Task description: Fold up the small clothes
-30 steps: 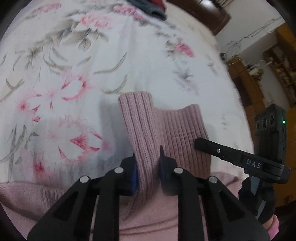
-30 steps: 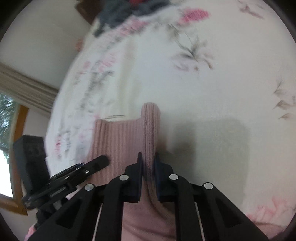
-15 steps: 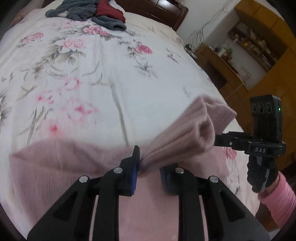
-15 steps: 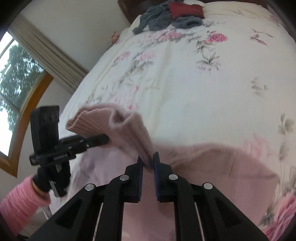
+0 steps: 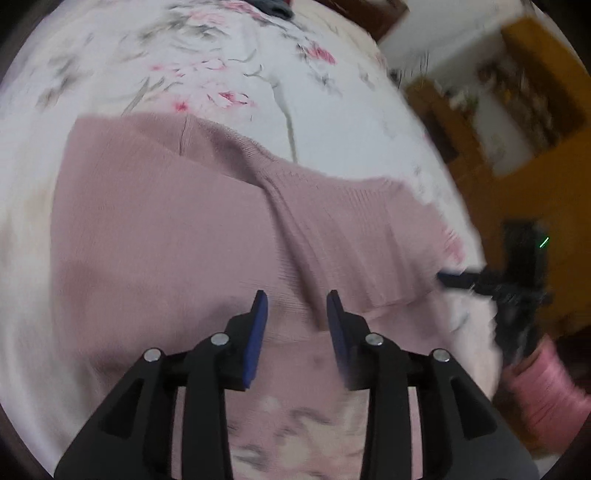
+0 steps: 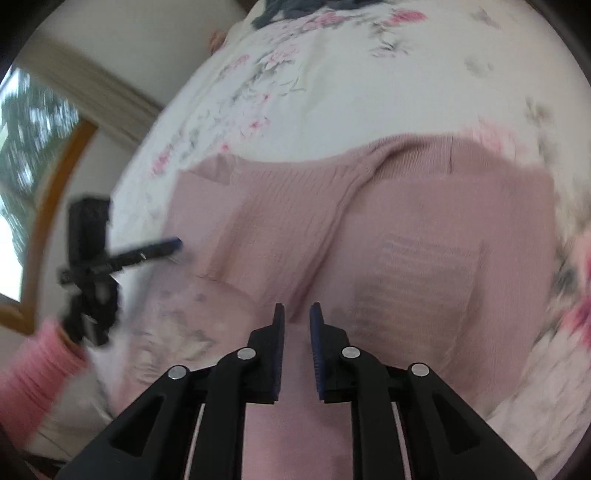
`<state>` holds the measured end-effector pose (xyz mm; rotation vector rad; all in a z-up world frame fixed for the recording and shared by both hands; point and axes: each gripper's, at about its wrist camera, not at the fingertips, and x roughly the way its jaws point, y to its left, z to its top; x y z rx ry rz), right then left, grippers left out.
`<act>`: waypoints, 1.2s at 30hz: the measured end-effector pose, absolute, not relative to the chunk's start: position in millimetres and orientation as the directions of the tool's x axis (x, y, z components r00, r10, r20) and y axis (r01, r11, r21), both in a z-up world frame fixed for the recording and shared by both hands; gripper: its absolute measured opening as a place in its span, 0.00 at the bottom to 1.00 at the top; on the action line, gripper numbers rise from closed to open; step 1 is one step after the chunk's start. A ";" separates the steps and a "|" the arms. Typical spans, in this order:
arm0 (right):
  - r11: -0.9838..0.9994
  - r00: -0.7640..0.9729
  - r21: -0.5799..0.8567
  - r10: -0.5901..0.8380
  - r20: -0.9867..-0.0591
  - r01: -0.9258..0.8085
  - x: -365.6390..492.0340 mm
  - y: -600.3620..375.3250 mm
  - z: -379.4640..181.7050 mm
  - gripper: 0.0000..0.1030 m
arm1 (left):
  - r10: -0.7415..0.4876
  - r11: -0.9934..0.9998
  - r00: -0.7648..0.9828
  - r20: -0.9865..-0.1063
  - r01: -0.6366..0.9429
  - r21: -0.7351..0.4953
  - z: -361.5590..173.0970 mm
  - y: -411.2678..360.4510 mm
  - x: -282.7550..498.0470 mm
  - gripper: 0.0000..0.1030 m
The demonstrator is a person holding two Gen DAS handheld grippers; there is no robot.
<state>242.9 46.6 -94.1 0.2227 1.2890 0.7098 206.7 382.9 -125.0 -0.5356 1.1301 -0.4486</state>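
A dusty-pink knitted sweater lies spread on the floral bed sheet. One ribbed sleeve is folded across its body. My left gripper hovers over the near hem, open, nothing between its blue pads. My right gripper is also open, jaws a narrow gap apart, above the sweater's near edge. Each gripper shows in the other's view: the right one, the left one, both blurred.
A heap of dark grey clothes lies at the far end of the bed. Wooden cabinets stand to the right of the bed; a window with a wooden frame is on the left. A pink sleeve shows behind each gripper.
Both grippers carried the sleeve back over the sweater body, then let go of it. Both jaws now stand open and the sleeve lies flat on the sweater.
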 end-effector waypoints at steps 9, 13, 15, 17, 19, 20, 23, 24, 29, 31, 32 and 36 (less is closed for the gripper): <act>0.766 0.055 0.632 0.640 -0.766 -0.117 254.4 63.1 -138.7 0.38 | -0.610 0.745 0.299 -0.734 -0.099 -0.659 -157.8 346.3 218.5 0.36; 0.725 0.013 0.682 0.686 -0.727 -0.096 256.0 67.5 -152.9 0.12 | -0.632 0.717 0.285 -0.720 -0.136 -0.683 -169.1 348.3 222.3 0.07; 0.733 0.029 0.669 0.677 -0.736 -0.126 253.7 63.0 -146.2 0.10 | -0.615 0.747 0.280 -0.738 -0.094 -0.658 -164.3 349.5 222.0 0.07; 0.746 0.047 0.652 0.662 -0.748 -0.140 251.6 53.1 -138.5 0.09 | -0.592 0.779 0.271 -0.759 -0.050 -0.625 -159.3 351.7 222.1 0.06; 0.747 0.050 0.651 0.661 -0.748 -0.139 250.6 43.3 -136.1 0.09 | -0.577 0.798 0.262 -0.773 -0.017 -0.602 -157.0 357.1 221.2 0.06; 0.753 0.046 0.643 0.654 -0.755 -0.140 251.1 43.5 -137.4 0.08 | -0.567 0.809 0.257 -0.783 -0.009 -0.588 -157.8 359.1 221.1 0.06; 0.781 0.019 0.610 0.618 -0.786 -0.136 249.4 44.0 -152.3 0.08 | -0.549 0.824 0.243 -0.800 -0.005 -0.567 -162.6 361.2 222.5 0.06; 0.791 0.013 0.597 0.604 -0.797 -0.137 248.9 45.5 -159.2 0.08 | -0.535 0.834 0.243 -0.809 0.001 -0.551 -164.6 359.2 222.9 0.06; 0.811 0.036 0.563 0.575 -0.818 -0.156 243.4 50.1 -156.6 0.14 | -0.500 0.850 0.262 -0.826 -0.034 -0.525 -159.2 359.9 215.7 0.13; 0.815 0.053 0.554 0.569 -0.821 -0.166 233.5 49.7 -142.2 0.18 | -0.466 0.869 0.275 -0.841 -0.038 -0.493 -147.2 358.4 204.0 0.22; 0.819 0.070 0.544 0.562 -0.824 -0.182 225.2 47.1 -132.6 0.19 | -0.438 0.884 0.286 -0.852 -0.033 -0.466 -137.3 357.7 192.3 0.26; 0.830 0.131 0.526 0.552 -0.823 -0.187 170.5 24.5 -97.7 0.22 | -0.357 0.925 0.336 -0.872 -0.004 -0.380 -108.0 357.4 132.8 0.44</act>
